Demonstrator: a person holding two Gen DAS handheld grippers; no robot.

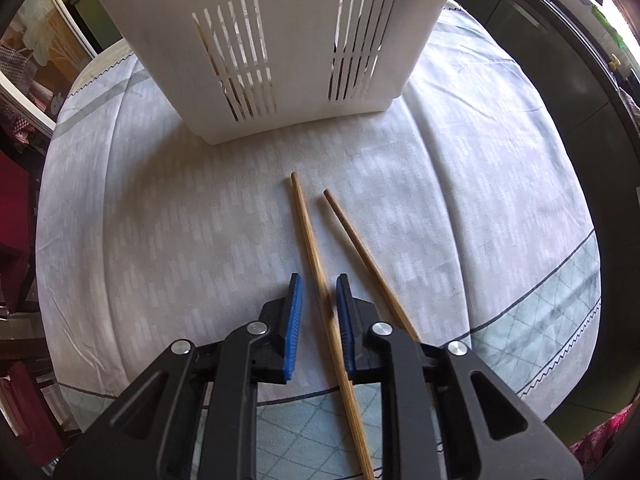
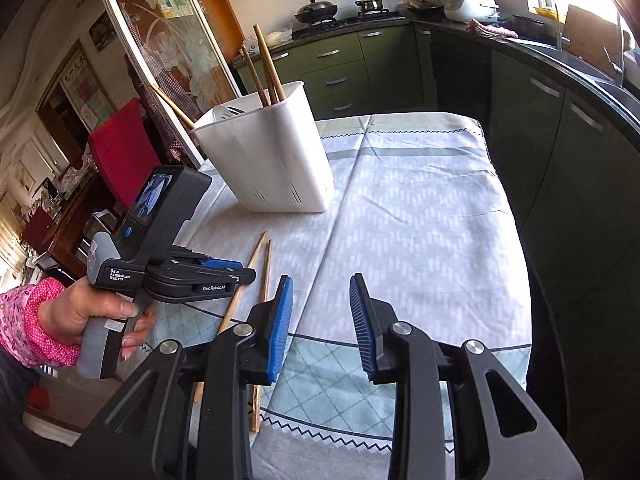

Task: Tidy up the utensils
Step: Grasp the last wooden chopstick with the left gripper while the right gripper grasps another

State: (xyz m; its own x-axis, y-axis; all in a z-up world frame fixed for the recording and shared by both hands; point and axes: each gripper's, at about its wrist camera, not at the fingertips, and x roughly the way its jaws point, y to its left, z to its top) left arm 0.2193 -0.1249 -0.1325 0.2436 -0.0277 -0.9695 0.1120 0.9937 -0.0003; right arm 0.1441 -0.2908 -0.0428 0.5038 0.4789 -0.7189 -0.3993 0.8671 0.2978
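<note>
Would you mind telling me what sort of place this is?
Most likely a home kitchen: a stove with pots, green cabinets, a sink tap, and a clothed table.

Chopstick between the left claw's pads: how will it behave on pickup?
The lighter chopstick looks like stiff wood, so it likely won't bend. It is round and thin, so it may roll or pivot between the left claw pads. The grip sits near one end, so the long free end probably droops.

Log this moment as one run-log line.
left gripper: open around chopstick | right gripper: open, idle | holder: upright
</note>
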